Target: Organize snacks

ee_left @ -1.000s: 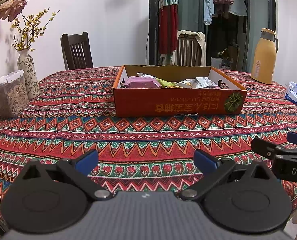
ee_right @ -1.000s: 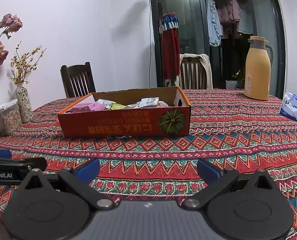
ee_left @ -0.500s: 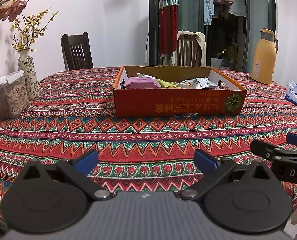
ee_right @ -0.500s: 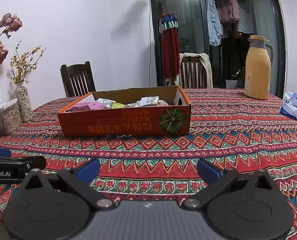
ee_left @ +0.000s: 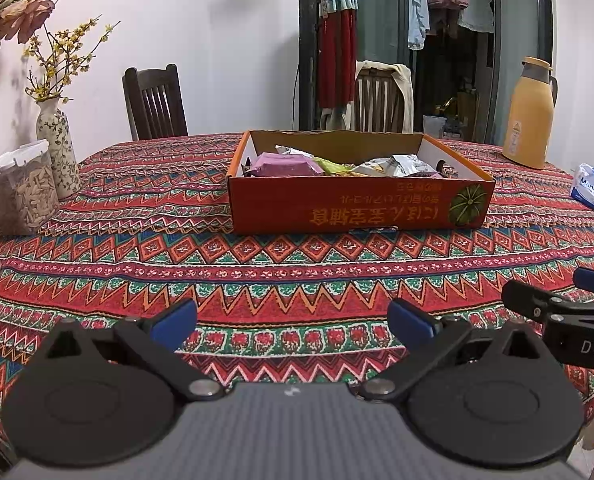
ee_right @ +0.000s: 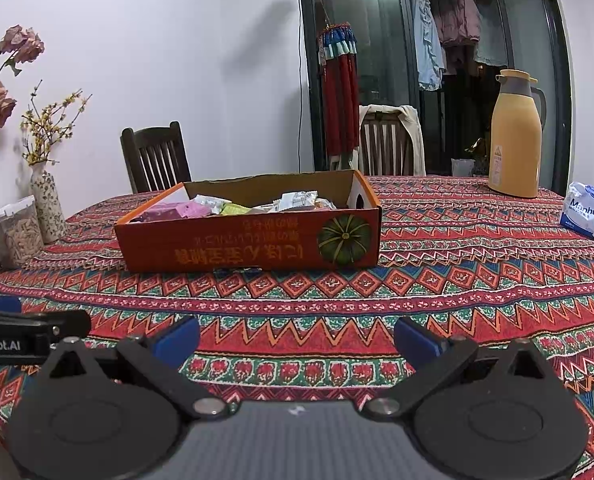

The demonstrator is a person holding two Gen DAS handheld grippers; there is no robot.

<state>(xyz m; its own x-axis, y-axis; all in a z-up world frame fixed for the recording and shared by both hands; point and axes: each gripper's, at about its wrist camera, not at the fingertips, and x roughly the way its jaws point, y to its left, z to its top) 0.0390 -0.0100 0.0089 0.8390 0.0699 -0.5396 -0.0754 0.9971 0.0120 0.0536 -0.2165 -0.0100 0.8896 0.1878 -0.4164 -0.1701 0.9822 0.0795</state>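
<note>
Left wrist view: left tool (ee_left: 292, 320) spread wide, empty, low over the worktop (ee_left: 137, 240), well short of the orange box (ee_left: 357, 210). Right tool (ee_right: 297, 338) likewise spread and empty. Snacks (ee_left: 289, 166) lie jumbled inside the box. Advice: approach over the near wall, descend onto one wrapper, pinch its edge.

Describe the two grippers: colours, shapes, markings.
Both look alike. The left gripper has a grey ribbed body, two round black discs, black link arms with silver pivot pins and blue finger pads. The right gripper is built the same. Seen side-on, the right one shows white "DAS" lettering and the left one "Robot.AI". No cables or sleeves visible.
</note>
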